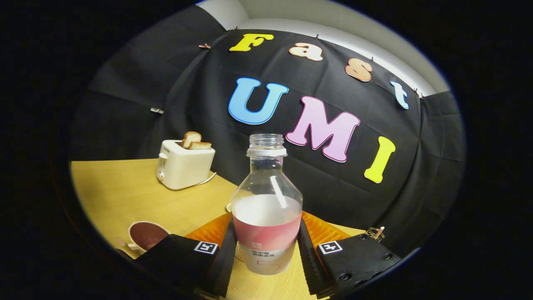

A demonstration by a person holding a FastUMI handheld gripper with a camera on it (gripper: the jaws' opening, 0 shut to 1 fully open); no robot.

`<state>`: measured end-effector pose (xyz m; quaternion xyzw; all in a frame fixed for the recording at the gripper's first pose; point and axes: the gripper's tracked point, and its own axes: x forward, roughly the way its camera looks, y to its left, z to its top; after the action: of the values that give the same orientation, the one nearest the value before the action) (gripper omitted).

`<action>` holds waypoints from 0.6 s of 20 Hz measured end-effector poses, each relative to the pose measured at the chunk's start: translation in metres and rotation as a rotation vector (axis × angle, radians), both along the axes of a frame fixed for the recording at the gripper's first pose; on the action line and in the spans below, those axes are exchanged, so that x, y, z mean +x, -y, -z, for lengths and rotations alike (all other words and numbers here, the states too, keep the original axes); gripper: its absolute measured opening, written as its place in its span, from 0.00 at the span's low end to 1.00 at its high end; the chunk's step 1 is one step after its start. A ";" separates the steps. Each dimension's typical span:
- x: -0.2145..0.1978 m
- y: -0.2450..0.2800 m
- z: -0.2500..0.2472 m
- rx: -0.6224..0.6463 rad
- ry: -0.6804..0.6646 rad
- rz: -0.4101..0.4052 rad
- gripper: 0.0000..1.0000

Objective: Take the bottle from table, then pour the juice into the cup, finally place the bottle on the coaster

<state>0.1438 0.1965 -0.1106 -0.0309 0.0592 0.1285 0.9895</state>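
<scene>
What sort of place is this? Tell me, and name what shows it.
Likely a staged kitchen-table booth: a wooden table against a black cloth wall, with a toaster holding bread, a cup, and a bottle between the hand-held gripper fingers.

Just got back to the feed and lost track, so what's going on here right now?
The hand-held gripper has its jaws closed on the sides of an uncapped clear bottle, which is upright and partly filled with a pale liquid. The view is tilted, so it is hard to say whether the bottle is resting on the wooden table or just lifted. A cup sits to the left of the jaws. Farther back stands a white toaster with bread in it.
</scene>
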 end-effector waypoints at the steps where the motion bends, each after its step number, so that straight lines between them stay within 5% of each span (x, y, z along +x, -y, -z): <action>1: 0.006 0.001 -0.002 0.034 0.006 0.006 0.72; 6: 0.029 0.005 -0.005 0.180 0.035 0.034 0.73; 12: 0.055 0.004 0.021 0.203 0.042 0.048 0.73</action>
<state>0.1990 0.1923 -0.1314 0.0682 0.0260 0.1095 0.9913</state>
